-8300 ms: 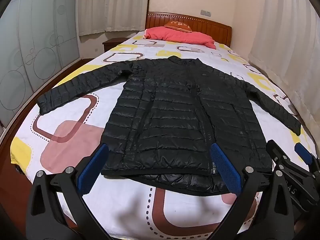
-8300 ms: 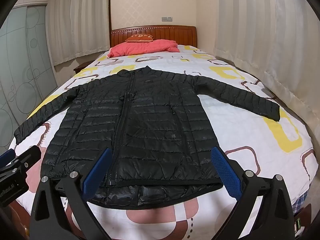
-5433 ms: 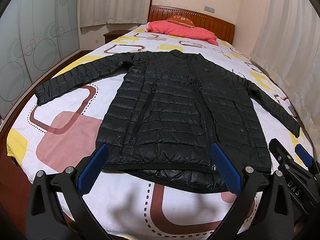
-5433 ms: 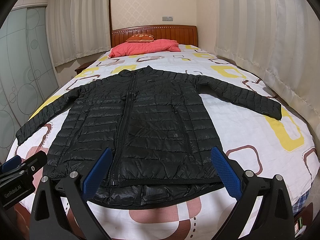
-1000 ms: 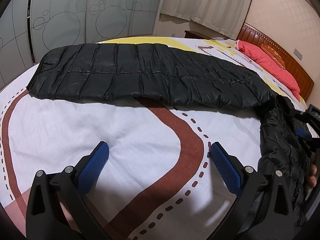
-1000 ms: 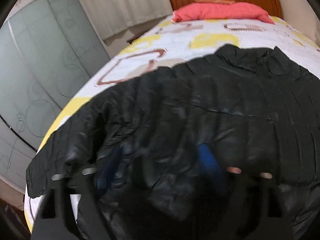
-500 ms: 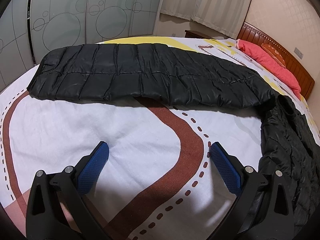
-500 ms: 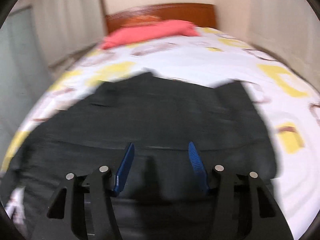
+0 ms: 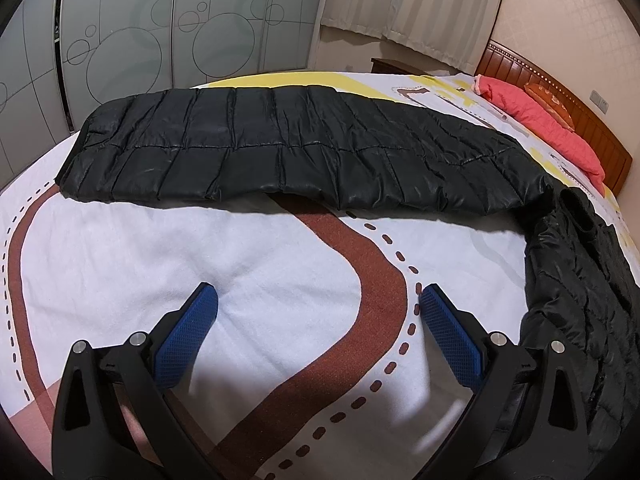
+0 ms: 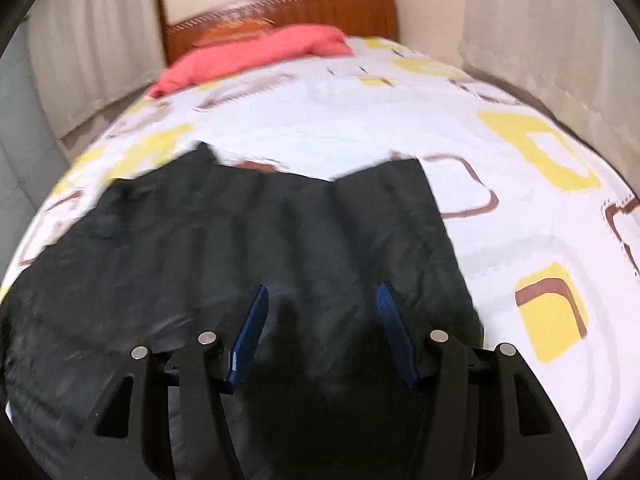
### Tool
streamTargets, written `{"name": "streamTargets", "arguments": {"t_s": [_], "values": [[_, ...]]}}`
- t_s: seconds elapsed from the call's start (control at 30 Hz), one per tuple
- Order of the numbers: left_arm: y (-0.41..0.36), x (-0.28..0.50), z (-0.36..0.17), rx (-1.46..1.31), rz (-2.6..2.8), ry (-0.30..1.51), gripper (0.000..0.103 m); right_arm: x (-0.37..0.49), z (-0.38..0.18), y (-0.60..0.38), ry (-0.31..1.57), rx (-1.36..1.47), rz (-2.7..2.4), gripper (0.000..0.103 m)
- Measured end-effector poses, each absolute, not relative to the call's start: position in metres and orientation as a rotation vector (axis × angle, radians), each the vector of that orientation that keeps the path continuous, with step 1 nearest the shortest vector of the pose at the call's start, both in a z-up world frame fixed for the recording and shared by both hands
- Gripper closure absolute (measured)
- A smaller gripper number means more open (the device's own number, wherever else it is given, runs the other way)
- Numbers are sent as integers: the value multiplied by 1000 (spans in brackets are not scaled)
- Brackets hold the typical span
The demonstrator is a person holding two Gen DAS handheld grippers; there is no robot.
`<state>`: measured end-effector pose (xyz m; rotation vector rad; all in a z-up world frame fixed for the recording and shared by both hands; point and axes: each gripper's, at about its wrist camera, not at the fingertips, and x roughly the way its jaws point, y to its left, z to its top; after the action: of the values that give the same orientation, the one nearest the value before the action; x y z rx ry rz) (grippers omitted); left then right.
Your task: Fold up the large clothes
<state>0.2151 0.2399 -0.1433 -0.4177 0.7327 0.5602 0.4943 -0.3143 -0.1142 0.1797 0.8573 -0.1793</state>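
A black quilted down jacket lies on the bed. In the left wrist view its left sleeve (image 9: 280, 152) stretches flat across the sheet, and the jacket body (image 9: 580, 280) bunches at the right edge. My left gripper (image 9: 318, 308) is open and empty, low over the bare sheet in front of the sleeve. In the blurred right wrist view the jacket body (image 10: 248, 232) lies under my right gripper (image 10: 322, 300), with the right sleeve folded across it. The right gripper's jaws stand partly apart with nothing between them.
The bed (image 9: 280, 280) has a white sheet with brown and yellow shapes. A red pillow (image 10: 256, 52) and wooden headboard (image 10: 344, 8) are at the far end. Glass wardrobe doors (image 9: 160, 28) stand on the left side, curtains (image 10: 552, 32) on the right.
My right gripper has let go of the jacket, drawn back and swung to face the headboard; the right sleeve now lies folded over the body. My left gripper has barely moved.
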Motion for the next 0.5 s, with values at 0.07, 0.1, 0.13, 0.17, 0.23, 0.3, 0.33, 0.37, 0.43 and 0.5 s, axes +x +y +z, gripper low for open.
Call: {"name": "streamTargets", "arguments": {"t_s": [0.07,0.1,0.13,0.17,0.23,0.3,0.33,0.37,0.43,0.5], "values": [[239,215,-143,-415,562,734,2,505,-138,-320,924,193,-176,45],[239,215,-144,-415,562,734,2,506,-136,-317,920,168,-181,45],[239,215,-144,-415,562,734,2,506,-133,-314,920,155,-185,45],[239,215,-144,-414,562,734,2,504,-128,-312,908,156,-177,45],[238,215,-144,-411,565,736,2,502,-117,-307,863,173,-156,45],[238,216,-144,-408,566,737,2,504,-120,-302,842,159,-154,45],[238,216,-145,-408,566,737,2,509,-129,-302,870,147,-154,44],[238,216,-144,-408,566,738,2,517,-143,-303,921,139,-148,43],[238,216,-145,-408,566,738,2,515,-137,-302,905,135,-161,43],[237,216,-145,-408,566,737,2,500,-126,-301,887,197,-139,43]]}}
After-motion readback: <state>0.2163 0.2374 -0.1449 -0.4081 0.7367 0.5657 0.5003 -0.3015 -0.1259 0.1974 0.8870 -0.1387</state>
